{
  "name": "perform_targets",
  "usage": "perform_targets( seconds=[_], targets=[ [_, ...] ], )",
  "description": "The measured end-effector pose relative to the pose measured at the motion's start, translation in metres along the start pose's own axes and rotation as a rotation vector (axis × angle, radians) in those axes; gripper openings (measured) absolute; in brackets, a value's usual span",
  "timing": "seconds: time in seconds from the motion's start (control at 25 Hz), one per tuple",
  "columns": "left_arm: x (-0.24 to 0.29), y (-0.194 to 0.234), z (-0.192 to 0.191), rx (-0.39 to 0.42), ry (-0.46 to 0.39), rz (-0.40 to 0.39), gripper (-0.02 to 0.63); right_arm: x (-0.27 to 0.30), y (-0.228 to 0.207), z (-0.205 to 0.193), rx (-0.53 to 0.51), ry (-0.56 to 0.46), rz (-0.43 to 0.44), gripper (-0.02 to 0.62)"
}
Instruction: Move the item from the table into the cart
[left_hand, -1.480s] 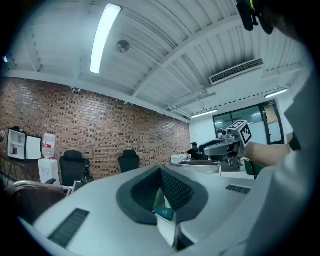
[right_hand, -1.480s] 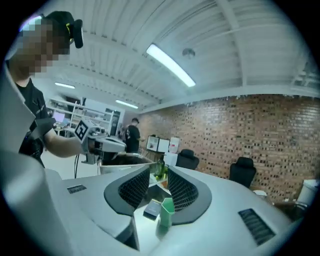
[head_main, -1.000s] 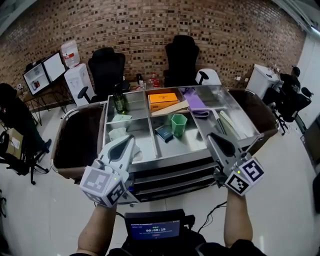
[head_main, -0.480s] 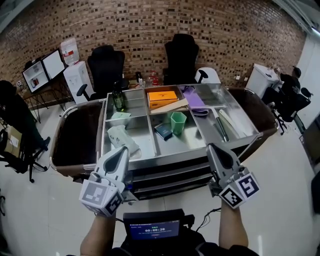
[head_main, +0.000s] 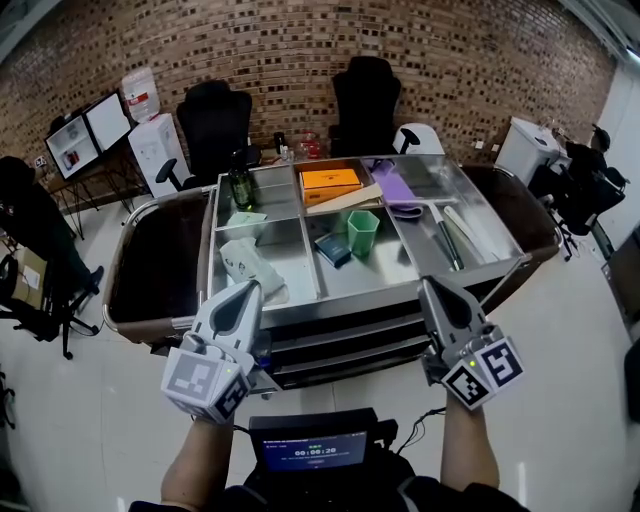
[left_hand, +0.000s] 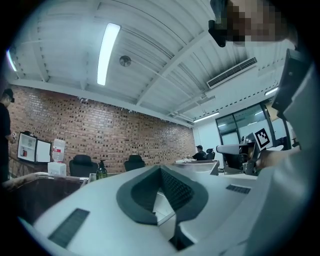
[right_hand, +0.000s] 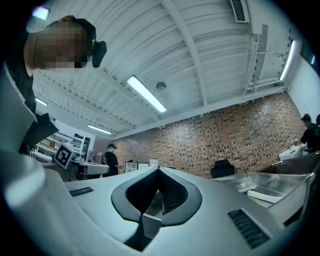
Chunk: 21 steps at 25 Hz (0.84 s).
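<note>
The steel cart (head_main: 390, 296) stands in front of me, its top tray split into compartments. A crumpled white bag (head_main: 246, 265) lies in the front left compartment. My left gripper (head_main: 243, 291) hovers at the cart's front edge just before that bag, its jaws shut and empty (left_hand: 160, 168). On the right, my right gripper (head_main: 432, 286) is level with it at the front edge, also shut with nothing between its jaws (right_hand: 159, 169). Both point up and away from me.
The tray also holds a green bottle (head_main: 240, 187), an orange box (head_main: 330, 180), a purple item (head_main: 392, 190), a green cup (head_main: 361, 232), a dark blue box (head_main: 332, 250) and long tools (head_main: 447, 245). A dark brown table (head_main: 150, 270) flanks the cart. Office chairs (head_main: 215, 130) stand behind.
My left gripper has drawn back from over the front left compartment, uncovering the white bag. The right gripper has stayed at the front edge, dropping slightly.
</note>
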<state>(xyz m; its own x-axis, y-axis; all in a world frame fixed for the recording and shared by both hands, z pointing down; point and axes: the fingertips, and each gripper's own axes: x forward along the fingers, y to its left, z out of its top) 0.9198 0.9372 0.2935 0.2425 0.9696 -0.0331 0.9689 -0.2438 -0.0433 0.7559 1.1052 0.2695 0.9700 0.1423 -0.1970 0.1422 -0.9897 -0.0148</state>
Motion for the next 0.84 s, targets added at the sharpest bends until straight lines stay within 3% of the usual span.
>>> perform_targets(
  seconds=[0.84],
  targets=[
    [-0.015,0.005,-0.021,-0.054,0.043,-0.01,0.0,-0.002,0.019,-0.006,-0.013,0.011,-0.025,0.009]
  ],
)
